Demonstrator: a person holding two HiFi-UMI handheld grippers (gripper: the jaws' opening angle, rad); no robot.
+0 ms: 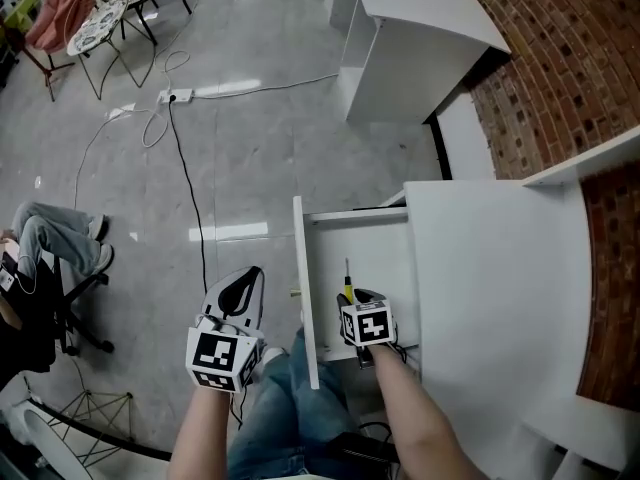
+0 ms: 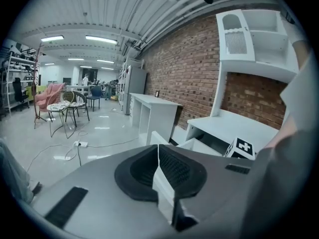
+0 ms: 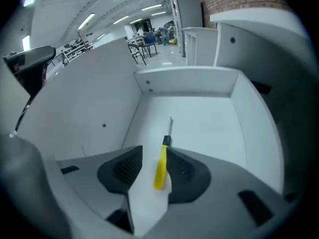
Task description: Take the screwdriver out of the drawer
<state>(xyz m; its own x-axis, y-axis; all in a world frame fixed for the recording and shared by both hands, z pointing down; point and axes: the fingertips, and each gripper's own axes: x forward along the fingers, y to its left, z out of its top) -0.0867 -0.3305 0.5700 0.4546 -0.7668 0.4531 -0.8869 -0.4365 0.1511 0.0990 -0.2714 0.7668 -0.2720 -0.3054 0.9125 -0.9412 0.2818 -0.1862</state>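
Note:
A screwdriver with a yellow handle and a thin metal shaft lies in the open white drawer, its tip pointing toward the drawer's back wall. My right gripper reaches down into the drawer. In the right gripper view the handle lies between the jaws of the right gripper, against the right pad, with a gap to the left pad. My left gripper hangs outside the drawer front, over the floor. Its pads meet with nothing between them.
The drawer's front panel stands between the two grippers. The white cabinet top lies to the right, a brick wall behind it. A white desk stands farther off. A power strip with cables lies on the floor; a seated person is at left.

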